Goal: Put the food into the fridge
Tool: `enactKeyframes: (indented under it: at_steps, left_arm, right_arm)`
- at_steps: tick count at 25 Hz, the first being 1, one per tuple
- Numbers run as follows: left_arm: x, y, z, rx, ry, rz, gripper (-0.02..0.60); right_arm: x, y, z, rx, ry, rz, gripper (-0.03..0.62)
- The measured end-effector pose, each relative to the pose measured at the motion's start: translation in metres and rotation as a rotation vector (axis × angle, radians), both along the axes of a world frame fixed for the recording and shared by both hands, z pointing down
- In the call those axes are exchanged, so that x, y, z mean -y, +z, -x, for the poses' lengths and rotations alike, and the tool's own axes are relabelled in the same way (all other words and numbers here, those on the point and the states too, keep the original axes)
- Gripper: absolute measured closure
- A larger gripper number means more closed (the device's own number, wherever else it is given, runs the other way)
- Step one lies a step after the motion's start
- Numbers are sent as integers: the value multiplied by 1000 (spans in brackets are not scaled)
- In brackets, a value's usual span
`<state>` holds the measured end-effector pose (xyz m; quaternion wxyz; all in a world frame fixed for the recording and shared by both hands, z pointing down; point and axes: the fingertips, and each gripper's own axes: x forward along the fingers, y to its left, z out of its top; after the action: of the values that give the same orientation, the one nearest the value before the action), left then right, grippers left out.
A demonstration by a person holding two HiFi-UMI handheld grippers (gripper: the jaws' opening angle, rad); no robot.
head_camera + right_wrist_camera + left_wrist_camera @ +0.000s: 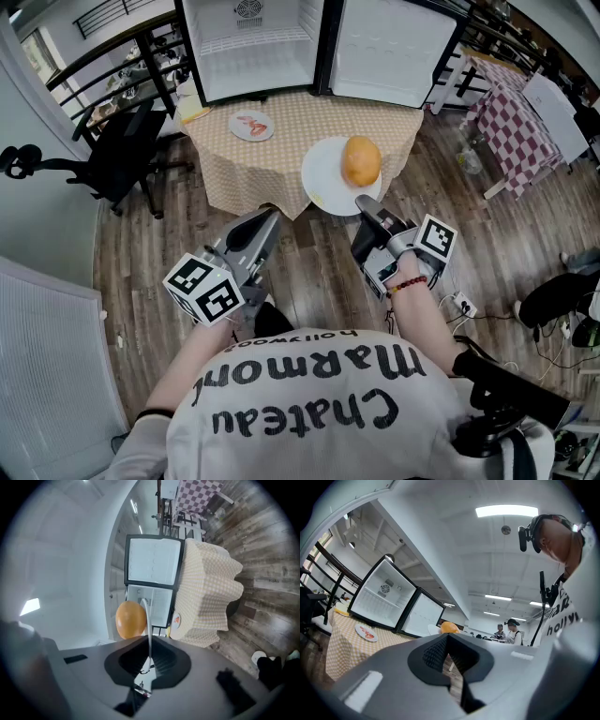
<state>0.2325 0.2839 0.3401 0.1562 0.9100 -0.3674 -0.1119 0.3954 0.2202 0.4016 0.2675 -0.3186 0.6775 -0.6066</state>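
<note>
My right gripper (364,204) is shut on the near rim of a white plate (323,178), and a round orange bun (361,160) rides on it. The plate hangs over the front edge of the checked-cloth table (281,150). In the right gripper view the plate's rim (149,630) runs edge-on between the jaws, with the bun (130,619) to its left. My left gripper (270,217) is shut and empty, low and left of the plate. A small plate with red food (251,127) lies on the table. Behind it the fridge (253,47) stands open, its door (394,47) swung right.
A yellow item (194,112) lies at the table's far left corner. A black office chair (117,155) stands left of the table. A red-checked table (516,127) is at the right. A power strip and cables (464,305) lie on the wooden floor. Two people (513,631) stand far off.
</note>
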Motion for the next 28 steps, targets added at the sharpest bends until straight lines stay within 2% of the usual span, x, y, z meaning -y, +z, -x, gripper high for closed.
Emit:
enactKeyframes:
  at_steps: [9,14,22,28]
  left_arm:
    - [2,3,6,0,-19,15,577]
    - [14,7,21,-5,-36,21,577]
    - [67,15,44,-21,-15,15,577]
    - [123,8,82,-22,18,3,577]
  right_arm:
    - [4,0,7,7,-15,-10,572]
    - [15,4,20,13,-32,-4,572]
    - [61,0,48,-6,-45,-12,572]
    - [116,-11,91,-35,-40,-26,572]
